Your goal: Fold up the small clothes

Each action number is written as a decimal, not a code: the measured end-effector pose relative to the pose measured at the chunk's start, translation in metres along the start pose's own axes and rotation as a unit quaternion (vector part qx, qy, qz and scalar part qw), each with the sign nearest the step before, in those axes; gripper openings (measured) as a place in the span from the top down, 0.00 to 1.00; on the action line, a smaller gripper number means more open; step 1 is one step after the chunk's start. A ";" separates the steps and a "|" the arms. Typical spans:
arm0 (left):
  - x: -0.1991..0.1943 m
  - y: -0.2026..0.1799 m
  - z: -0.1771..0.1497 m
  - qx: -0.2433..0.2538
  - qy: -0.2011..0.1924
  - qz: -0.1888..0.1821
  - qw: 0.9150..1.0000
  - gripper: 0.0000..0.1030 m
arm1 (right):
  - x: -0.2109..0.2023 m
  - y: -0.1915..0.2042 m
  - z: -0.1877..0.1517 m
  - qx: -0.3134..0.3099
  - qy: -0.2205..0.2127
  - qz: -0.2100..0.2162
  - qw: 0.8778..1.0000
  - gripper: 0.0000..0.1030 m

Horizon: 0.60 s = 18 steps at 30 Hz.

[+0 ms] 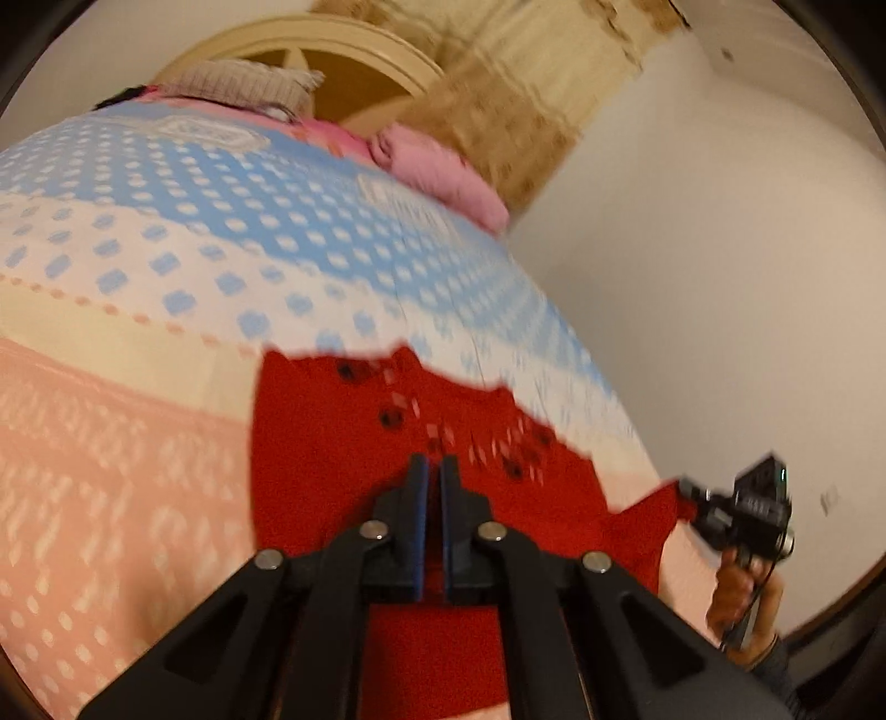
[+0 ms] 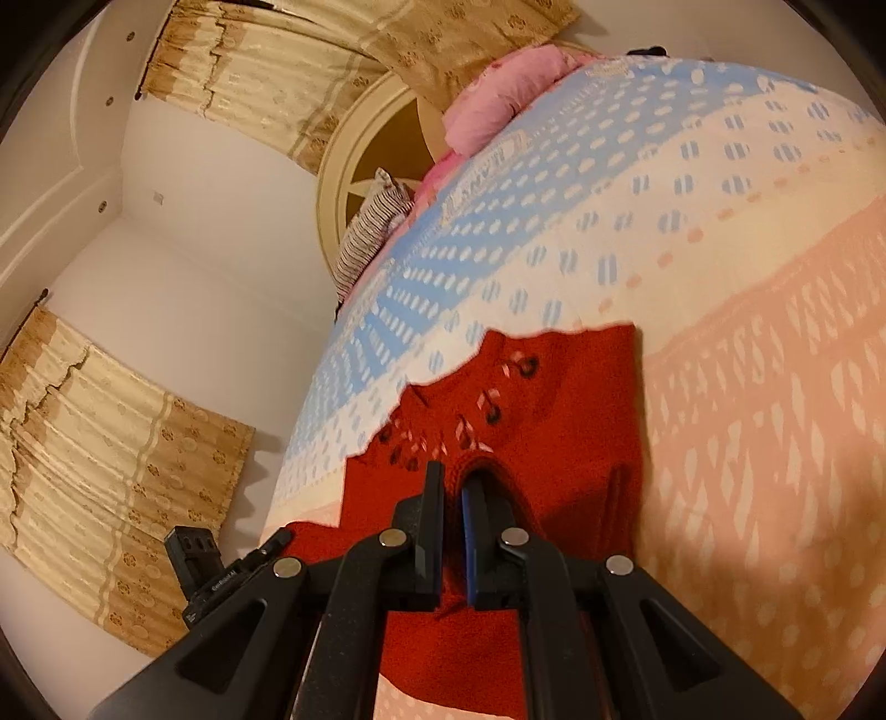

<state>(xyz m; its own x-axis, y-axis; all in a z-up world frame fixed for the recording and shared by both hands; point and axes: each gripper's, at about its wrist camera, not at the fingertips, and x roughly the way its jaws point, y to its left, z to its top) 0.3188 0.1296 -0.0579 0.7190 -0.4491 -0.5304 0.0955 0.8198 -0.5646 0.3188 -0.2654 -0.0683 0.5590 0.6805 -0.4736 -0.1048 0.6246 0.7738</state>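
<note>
A small red knit garment (image 1: 332, 443) with dark buttons and lace holes lies spread on the bed. My left gripper (image 1: 433, 468) is shut on its red fabric, fingers nearly together. The other gripper shows in the left wrist view (image 1: 742, 515) at the right, at the garment's corner. In the right wrist view the same red garment (image 2: 576, 421) lies ahead. My right gripper (image 2: 455, 479) is shut on a fold of its red knit edge. The left gripper's body (image 2: 210, 576) shows at the lower left, at the garment's other corner.
The bed cover (image 1: 166, 249) is patterned blue, white and peach. A pink folded cloth (image 1: 443, 171) and a striped knit item (image 1: 243, 83) lie at the far end by a round cream headboard (image 1: 343, 50). Beige curtains (image 2: 111, 454) and white walls surround the bed.
</note>
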 end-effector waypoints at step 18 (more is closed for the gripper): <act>0.061 0.022 0.025 -0.022 0.005 0.079 0.997 0.85 | 0.056 -0.034 0.052 0.067 -0.022 -0.073 0.995 0.82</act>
<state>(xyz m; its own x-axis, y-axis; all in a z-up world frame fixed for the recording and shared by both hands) 0.3823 0.1289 -0.0864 0.7160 -0.3191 -0.6209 -0.0494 0.8640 -0.5011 0.3964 -0.2682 -0.0997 0.5962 0.5666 -0.5687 0.0888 0.6574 0.7482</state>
